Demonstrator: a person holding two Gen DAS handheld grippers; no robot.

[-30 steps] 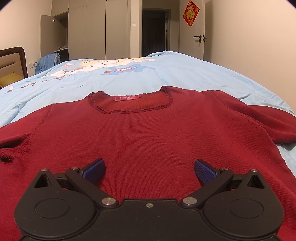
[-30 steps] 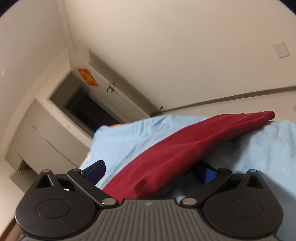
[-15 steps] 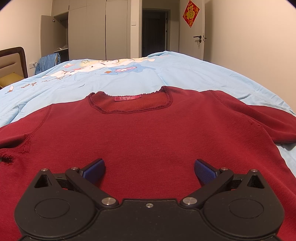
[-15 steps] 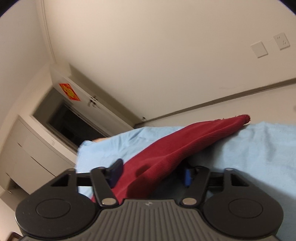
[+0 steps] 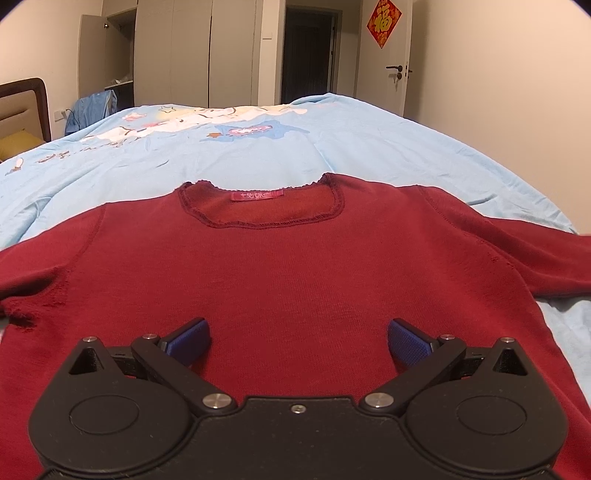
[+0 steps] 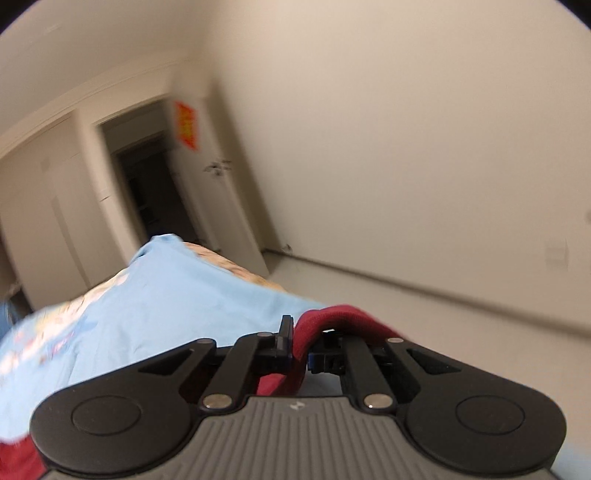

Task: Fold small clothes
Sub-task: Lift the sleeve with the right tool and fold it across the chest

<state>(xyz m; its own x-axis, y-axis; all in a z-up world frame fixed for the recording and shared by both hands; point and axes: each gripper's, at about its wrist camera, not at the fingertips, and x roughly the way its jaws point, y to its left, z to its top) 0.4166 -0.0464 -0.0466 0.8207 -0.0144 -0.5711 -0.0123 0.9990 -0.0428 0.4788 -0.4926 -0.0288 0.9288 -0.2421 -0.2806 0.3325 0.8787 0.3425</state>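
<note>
Setting: a bedroom, with a bed [image 5: 369, 147] covered by a light blue sheet printed with cartoon figures.
Garment: a dark red knit top [image 5: 295, 277] lies flat and face up on the bed, neckline away from the left wrist camera, a pink label [image 5: 257, 194] inside the collar.
Sleeves: both spread out to the sides; the one at the left of the view looks frayed near the armpit.
Left tool [image 5: 297, 338]: low over the lower part of the top, its blue pads [image 5: 190, 338] set wide apart with nothing between them.
Right tool [image 6: 300, 349]: jaws drawn close together, pinching a fold of the dark red fabric [image 6: 332, 317], probably the sleeve end, though the picture is blurred.
Right view: tilted; blue sheet at left, pale wall and floor behind.
Background: tall wardrobes [image 5: 177, 51], a dark doorway [image 5: 308, 55], a white door with a red diamond decoration [image 5: 383, 23].
</note>
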